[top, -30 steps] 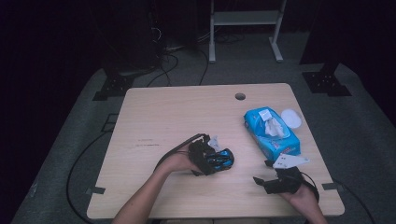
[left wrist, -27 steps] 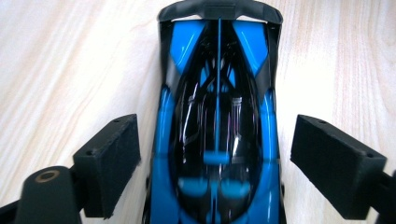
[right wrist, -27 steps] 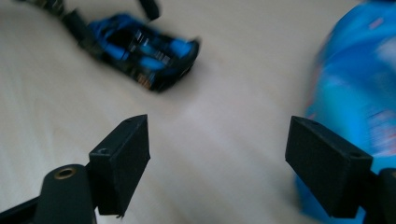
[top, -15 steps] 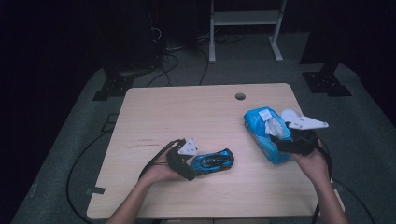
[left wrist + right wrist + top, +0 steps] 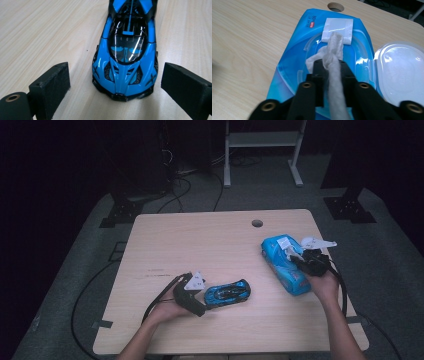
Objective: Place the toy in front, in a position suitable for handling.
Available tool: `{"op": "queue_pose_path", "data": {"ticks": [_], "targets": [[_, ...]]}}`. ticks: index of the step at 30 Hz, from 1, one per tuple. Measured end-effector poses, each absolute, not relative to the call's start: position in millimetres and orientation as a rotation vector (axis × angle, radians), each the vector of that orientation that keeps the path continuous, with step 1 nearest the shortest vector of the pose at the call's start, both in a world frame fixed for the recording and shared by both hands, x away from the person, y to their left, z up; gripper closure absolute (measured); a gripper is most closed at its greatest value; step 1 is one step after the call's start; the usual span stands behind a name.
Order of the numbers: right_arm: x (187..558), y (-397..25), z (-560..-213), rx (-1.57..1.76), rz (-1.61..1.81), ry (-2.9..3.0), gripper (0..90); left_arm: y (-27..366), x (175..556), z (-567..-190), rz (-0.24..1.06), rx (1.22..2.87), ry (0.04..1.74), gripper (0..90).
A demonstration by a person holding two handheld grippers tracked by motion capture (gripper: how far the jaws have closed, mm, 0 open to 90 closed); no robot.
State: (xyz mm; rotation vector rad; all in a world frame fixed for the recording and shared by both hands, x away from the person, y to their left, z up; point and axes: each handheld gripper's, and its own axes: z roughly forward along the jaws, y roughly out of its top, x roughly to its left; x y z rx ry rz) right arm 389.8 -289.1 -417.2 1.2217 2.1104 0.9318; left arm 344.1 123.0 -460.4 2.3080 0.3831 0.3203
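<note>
A blue and black toy car (image 5: 227, 293) lies on the wooden table (image 5: 200, 245), front of centre. My left gripper (image 5: 201, 298) sits just left of it, open. In the left gripper view the car's nose (image 5: 122, 82) points at me between the two wide-apart pads (image 5: 53, 85), touching neither. A blue wet-wipe pack (image 5: 282, 265) lies at the right with its clear lid (image 5: 402, 67) flipped open. My right gripper (image 5: 333, 70) is over the pack, shut on a twisted white wipe (image 5: 335, 47) that runs out of the pack's opening.
A round cable hole (image 5: 257, 223) is in the table's back edge. Cables trail from both grippers over the front edge. A white stand (image 5: 260, 140) and floor cables sit beyond the table in the dark.
My right gripper has gone from the front right corner up to the wipe pack and closed on a wipe. The left gripper and the car have shifted slightly left.
</note>
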Motion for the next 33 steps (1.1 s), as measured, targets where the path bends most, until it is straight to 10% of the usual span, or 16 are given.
{"op": "queue_pose_path", "data": {"ticks": [20,33], "targets": [[322.0,-265.5,-328.8,0.901,1.227,2.114,84.0,129.9,347.1,-463.8,0.305,2.298,0.396,8.2],[281.9,-205.2,-348.7,0.682,1.417,2.430,84.0,131.0,346.5,-465.9,0.307,2.311,0.390,8.3]]}}
